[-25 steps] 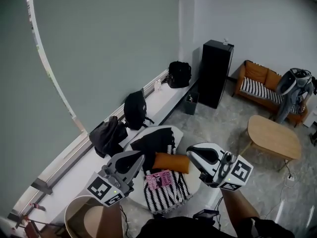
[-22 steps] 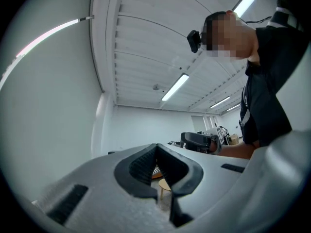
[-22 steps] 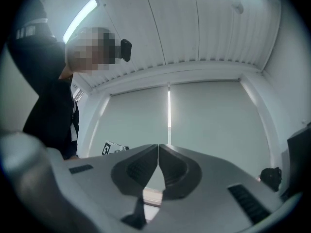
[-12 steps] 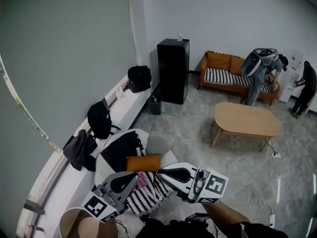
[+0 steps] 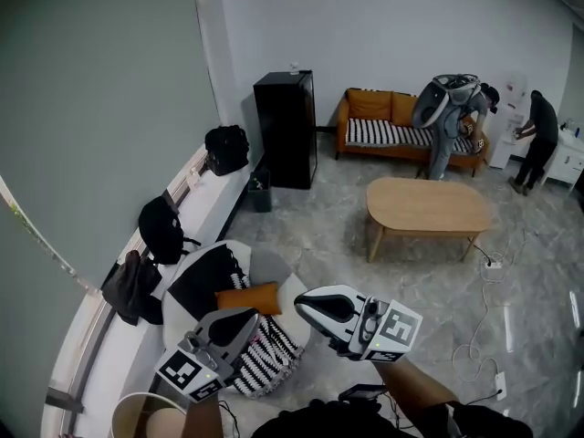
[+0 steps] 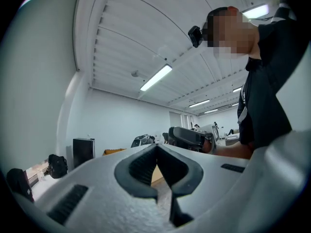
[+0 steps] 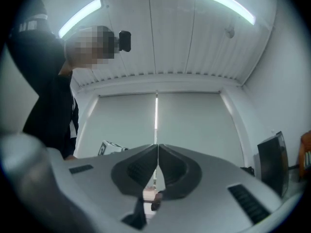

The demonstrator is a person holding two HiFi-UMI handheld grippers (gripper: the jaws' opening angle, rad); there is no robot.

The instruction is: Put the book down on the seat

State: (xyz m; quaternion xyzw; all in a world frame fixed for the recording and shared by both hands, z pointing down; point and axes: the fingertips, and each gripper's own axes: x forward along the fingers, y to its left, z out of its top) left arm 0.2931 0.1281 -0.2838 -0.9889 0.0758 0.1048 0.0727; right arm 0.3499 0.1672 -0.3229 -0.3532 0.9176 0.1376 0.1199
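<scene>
We are holding both grippers low in front of us, side by side. The left gripper is hovering over the near part of the round white seat. Its nose is pointing across the black-and-white striped throw that is draping the seat's near side. In its own view the two dark pads are pressing together at the tip, clenched on nothing. The right gripper is hanging just beside it, past the seat's edge and over the grey marbled floor. Its jaws are likewise meeting in a thin seam, with nothing caught between them. Each gripper is showing up in the other's view, with our dark sleeve behind it.

On the seat, a flat orange cushion is lying beside a crumpled black garment. The book we are not managing to pick out in any view. Neither gripper is carrying it, and the left gripper's body is covering part of the throw.

Beyond the seat, black backpacks are sitting along the long white window ledge. A tall black cabinet is standing against the far wall, with an orange sofa beside it. An oval wooden table is standing in front of the sofa. Two people are standing near the sofa's right end, one of them bending over it.
</scene>
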